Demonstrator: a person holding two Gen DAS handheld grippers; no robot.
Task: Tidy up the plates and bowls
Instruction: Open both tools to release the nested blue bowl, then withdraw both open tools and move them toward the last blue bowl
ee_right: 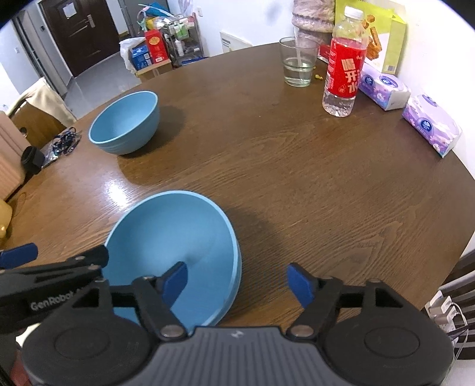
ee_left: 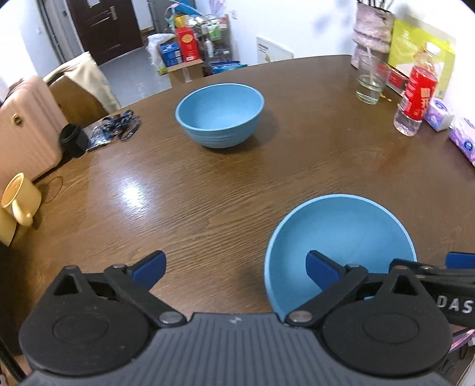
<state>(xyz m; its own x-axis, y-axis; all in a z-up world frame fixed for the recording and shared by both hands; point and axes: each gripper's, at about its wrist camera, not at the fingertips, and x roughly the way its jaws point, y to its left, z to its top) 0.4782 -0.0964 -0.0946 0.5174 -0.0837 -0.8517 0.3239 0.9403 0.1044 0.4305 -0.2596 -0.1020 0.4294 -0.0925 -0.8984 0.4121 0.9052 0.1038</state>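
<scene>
Nearest the lens were the left tongs [ee_left: 236,271], spread wide with nothing between them, their right pad hanging over the near bowl [ee_left: 341,237]. The right tongs [ee_right: 237,282] were spread too, left pad inside that same bowl's rim and right pad outside it, neither pressing on it as far as I could tell. So the near bowl sat free on the brown wooden surface [ee_left: 207,193], right at the near edge, with both sets of tongs straddling its sides. My guess is it was simply parked there as the spot to stack on.

Beyond the near bowl and off to its left stood the far bowl [ee_left: 219,115], upright and well apart, probably the next one to fetch. Farther back and to the right of the near bowl were a drinking glass [ee_right: 298,63], a water bottle [ee_right: 344,62] and tissue packs [ee_right: 383,89] near the wall. Past the surface's far edge, a dark door [ee_left: 102,26] and a cluttered rack [ee_left: 207,38].
</scene>
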